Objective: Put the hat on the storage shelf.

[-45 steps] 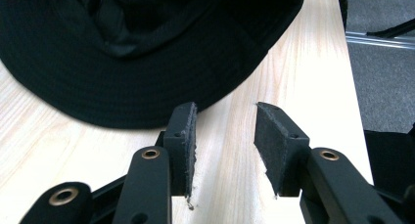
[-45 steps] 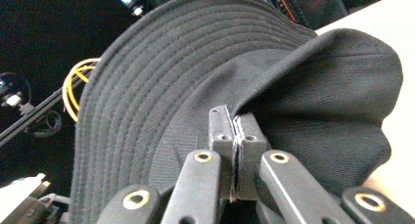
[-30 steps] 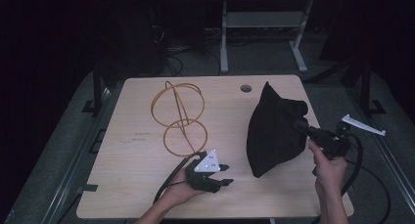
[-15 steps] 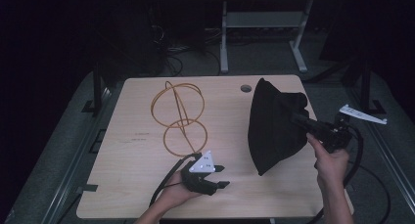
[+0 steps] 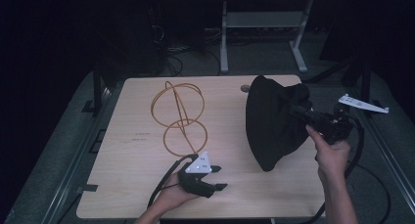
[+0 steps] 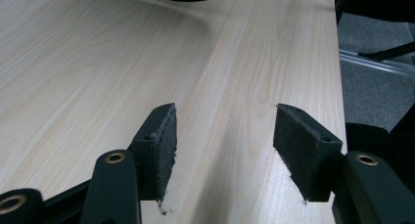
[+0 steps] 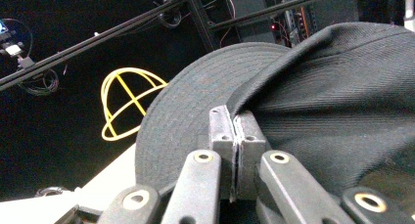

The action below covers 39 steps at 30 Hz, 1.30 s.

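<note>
A black twill cap (image 5: 274, 123) hangs at centre right of the high view over the pale woodgrain table (image 5: 132, 185), its stiff brim uppermost and long axis near vertical. The right tongs (image 7: 235, 131) clench its fabric edge. The left tongs (image 6: 222, 150), lower centre, have just been opening, nothing between them. A yellow wire sphere frame (image 5: 178, 116) stands at upper left.

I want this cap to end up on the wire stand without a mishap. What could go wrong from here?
1. The right claw pinches only the edge of the black fabric cap, so the hanging cap could slip out.
2. The left claw is open and holds nothing; its jaws have just been opening, so nothing steadies the light yellow wire hat stand, which the cap could tip.
</note>
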Each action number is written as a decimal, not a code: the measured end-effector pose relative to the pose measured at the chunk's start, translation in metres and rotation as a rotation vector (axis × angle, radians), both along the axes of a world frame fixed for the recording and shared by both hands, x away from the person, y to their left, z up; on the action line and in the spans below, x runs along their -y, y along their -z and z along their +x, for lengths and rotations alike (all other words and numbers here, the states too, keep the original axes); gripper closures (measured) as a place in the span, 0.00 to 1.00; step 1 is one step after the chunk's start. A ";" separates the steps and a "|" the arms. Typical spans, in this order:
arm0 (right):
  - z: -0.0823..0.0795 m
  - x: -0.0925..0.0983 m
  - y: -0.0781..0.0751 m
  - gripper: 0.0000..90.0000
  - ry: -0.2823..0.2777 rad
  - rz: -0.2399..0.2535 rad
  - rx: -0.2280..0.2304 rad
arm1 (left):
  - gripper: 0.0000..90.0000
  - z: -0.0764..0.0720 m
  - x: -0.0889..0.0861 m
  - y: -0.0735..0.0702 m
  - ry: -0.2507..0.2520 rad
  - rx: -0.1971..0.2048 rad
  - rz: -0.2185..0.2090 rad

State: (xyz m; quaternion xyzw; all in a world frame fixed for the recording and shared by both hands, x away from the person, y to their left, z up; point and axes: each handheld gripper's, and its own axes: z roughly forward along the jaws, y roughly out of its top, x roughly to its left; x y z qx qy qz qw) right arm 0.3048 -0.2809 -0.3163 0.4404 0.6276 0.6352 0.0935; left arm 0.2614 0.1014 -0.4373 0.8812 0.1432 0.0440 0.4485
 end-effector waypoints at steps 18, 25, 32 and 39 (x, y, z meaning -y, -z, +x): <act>0.010 -0.019 -0.032 0.99 -0.032 -0.029 0.042 | 0.33 0.004 -0.007 0.004 -0.038 -0.033 -0.029; 0.015 -0.027 -0.044 0.99 -0.047 -0.043 0.054 | 0.32 0.004 -0.005 0.006 -0.038 -0.042 -0.032; 0.020 -0.035 -0.053 0.99 -0.064 -0.051 0.071 | 0.32 0.004 -0.006 0.006 -0.044 -0.045 -0.038; 0.024 -0.047 -0.062 0.99 -0.086 -0.056 0.096 | 0.31 0.004 -0.006 0.006 -0.045 -0.046 -0.040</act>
